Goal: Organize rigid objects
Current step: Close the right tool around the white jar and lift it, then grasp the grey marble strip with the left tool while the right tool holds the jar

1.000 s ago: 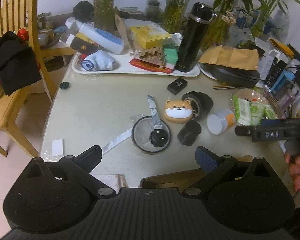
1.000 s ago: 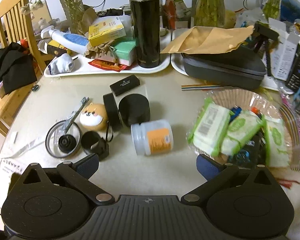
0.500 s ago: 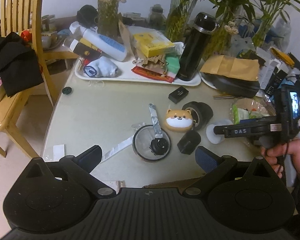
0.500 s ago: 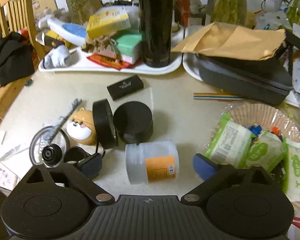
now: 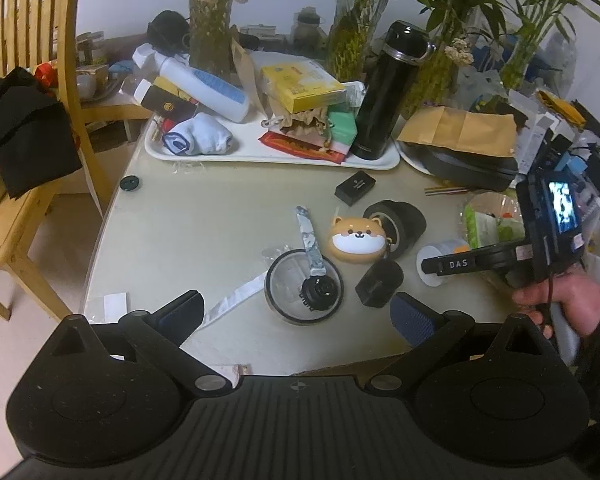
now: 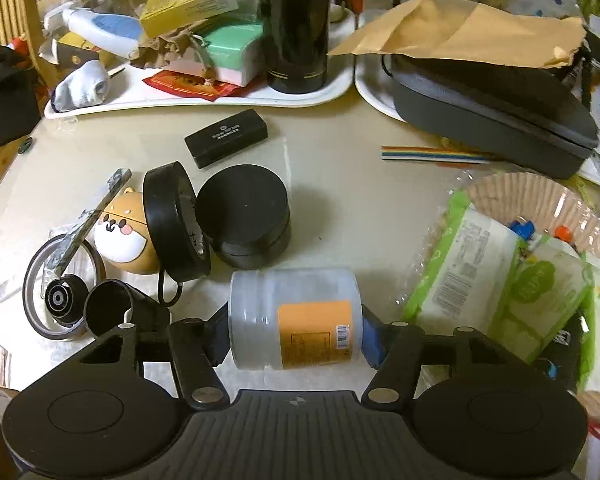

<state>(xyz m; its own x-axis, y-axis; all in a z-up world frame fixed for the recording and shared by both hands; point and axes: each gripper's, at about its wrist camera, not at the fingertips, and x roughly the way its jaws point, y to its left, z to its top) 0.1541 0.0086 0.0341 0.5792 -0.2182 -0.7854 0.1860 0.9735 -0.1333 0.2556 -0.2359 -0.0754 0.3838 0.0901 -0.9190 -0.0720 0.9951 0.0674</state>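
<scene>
The right gripper has just been closing, and its blue-padded fingers now bracket the two ends of a frosted white plastic jar with an orange label lying on its side on the beige tabletop — the pads look pressed against the jar's base and lid. The jar sits near the table's front edge, just in front of a round black lidded tin and left of a wicker basket of green wipe packs. To the jar's left lie a shiba-dog-shaped case and a black cylindrical cap. The left gripper hangs over the near table edge, jaws wide apart and empty — a clear round lid lies beyond them.
</scene>
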